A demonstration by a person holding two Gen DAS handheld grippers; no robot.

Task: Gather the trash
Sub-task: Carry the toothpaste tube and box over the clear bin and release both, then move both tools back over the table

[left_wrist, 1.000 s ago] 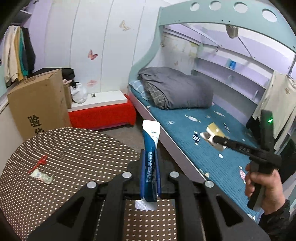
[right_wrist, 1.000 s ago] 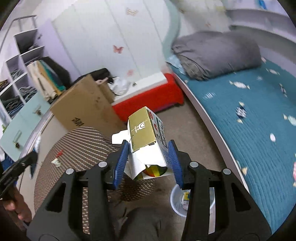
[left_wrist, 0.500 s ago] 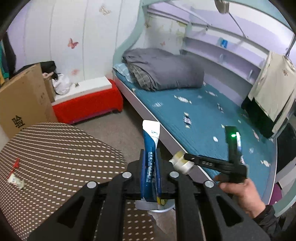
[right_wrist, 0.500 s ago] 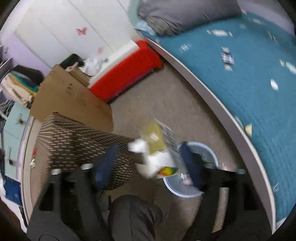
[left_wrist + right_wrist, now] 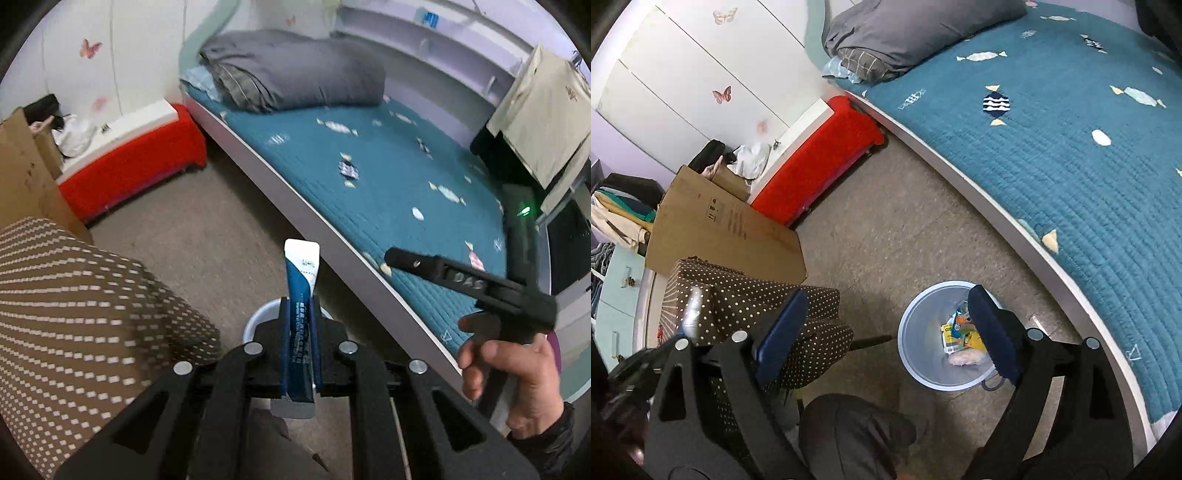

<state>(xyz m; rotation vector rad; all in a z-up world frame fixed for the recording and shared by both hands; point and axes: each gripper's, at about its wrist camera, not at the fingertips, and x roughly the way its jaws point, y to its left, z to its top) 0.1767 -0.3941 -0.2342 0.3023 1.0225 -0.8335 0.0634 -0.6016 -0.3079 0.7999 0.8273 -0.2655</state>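
Note:
My left gripper [image 5: 300, 314] is shut on a blue and white tube [image 5: 301, 295] that stands upright between the fingers, above the rim of a pale blue bin [image 5: 258, 317] on the floor. My right gripper [image 5: 882, 325] is open and empty, held over the floor beside the same bin [image 5: 919, 354], which holds a yellow carton [image 5: 955, 334] and other scraps. The right gripper also shows in the left wrist view [image 5: 391, 256], in a hand at the right.
A brown dotted tablecloth covers the table [image 5: 74, 314] at left. A bed with a teal cover [image 5: 1071, 147] curves along the right. A red bench [image 5: 820, 158] and a cardboard box [image 5: 716, 229] stand at the back by the wall.
My right gripper swung down over the bin, opened and let go of the yellow carton, which now lies in the bin. My left gripper carried the tube from the table towards the bin.

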